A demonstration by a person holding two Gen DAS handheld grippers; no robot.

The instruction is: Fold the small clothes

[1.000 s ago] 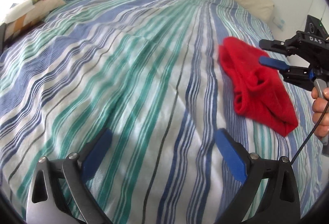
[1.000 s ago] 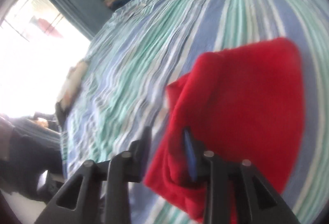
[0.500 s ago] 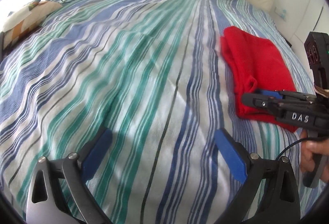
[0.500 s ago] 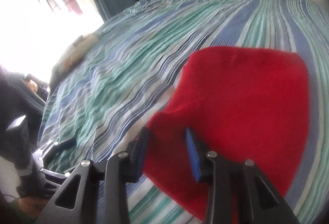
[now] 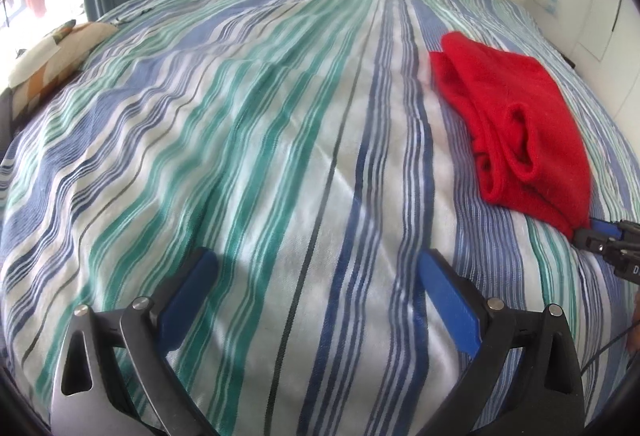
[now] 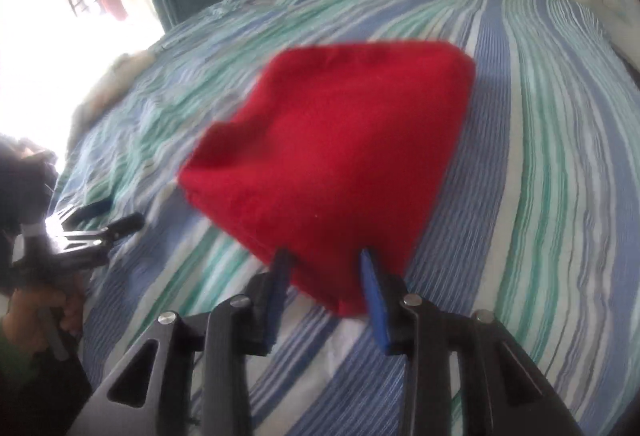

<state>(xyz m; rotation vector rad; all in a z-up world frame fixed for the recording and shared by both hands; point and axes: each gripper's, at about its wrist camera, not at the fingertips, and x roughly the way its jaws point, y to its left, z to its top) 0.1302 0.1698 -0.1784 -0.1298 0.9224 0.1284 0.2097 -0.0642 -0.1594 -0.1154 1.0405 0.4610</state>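
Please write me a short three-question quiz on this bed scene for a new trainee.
1. True or false: the left gripper holds the red garment.
2. Which part of the red garment lies between the right gripper fingers: A) its near corner, B) its far edge, C) nothing?
3. What pattern does the bedspread under the garment carry?

Key
1. False: its jaws stand wide open over bare bedspread, well apart from the garment.
2. A: the near corner sits between the fingers; whether the pads press on it cannot be told.
3. Stripes in blue, green and white.
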